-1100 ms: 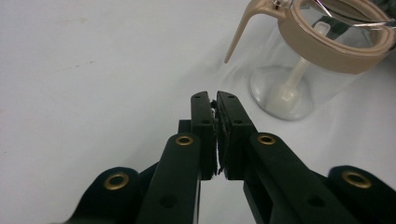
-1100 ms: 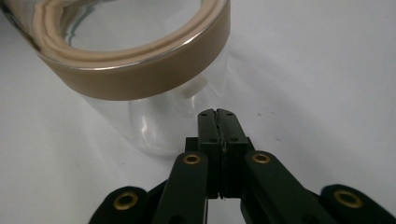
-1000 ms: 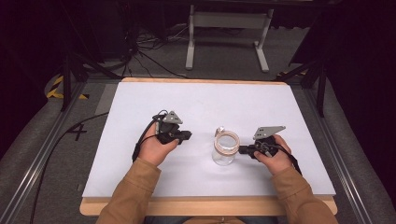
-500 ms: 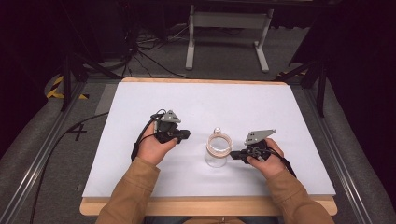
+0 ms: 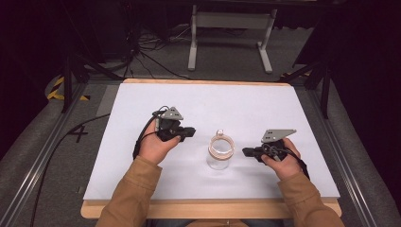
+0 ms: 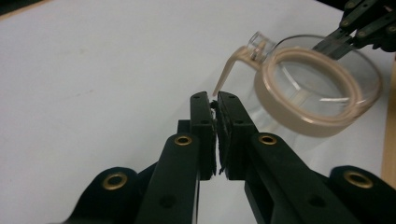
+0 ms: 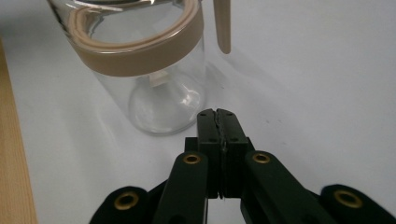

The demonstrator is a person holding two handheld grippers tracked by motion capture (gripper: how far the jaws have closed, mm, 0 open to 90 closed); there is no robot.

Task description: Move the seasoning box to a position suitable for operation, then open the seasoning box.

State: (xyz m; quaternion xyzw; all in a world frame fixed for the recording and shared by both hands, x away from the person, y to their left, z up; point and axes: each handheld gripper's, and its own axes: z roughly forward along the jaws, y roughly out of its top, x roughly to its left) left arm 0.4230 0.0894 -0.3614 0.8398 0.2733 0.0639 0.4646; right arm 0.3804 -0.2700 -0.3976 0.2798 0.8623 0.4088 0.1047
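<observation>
Jar: a clear glass jar [image 5: 220, 153] with a tan band round its mouth and a tan strap hanging from the rim stands upright on the white tabletop [image 5: 236, 109], near the person's edge, between the two claws.
Left claw: the left claw [image 5: 191, 132] is clenched on nothing, jaws pressed together, resting on the tabletop just left of the jar and pointing at it.
Right claw: the right claw [image 5: 247, 152] is likewise clenched and empty, its tip close to the jar's right side but apart from the glass.
Change: over the last second the jar has come nearer the person and a little leftward, and the right claw has backed off the rim where it sat a second ago.
Meaning: the jar looks newly set down and let go; by my judgement the next grip, perhaps on the strap or band, has not begun.
</observation>
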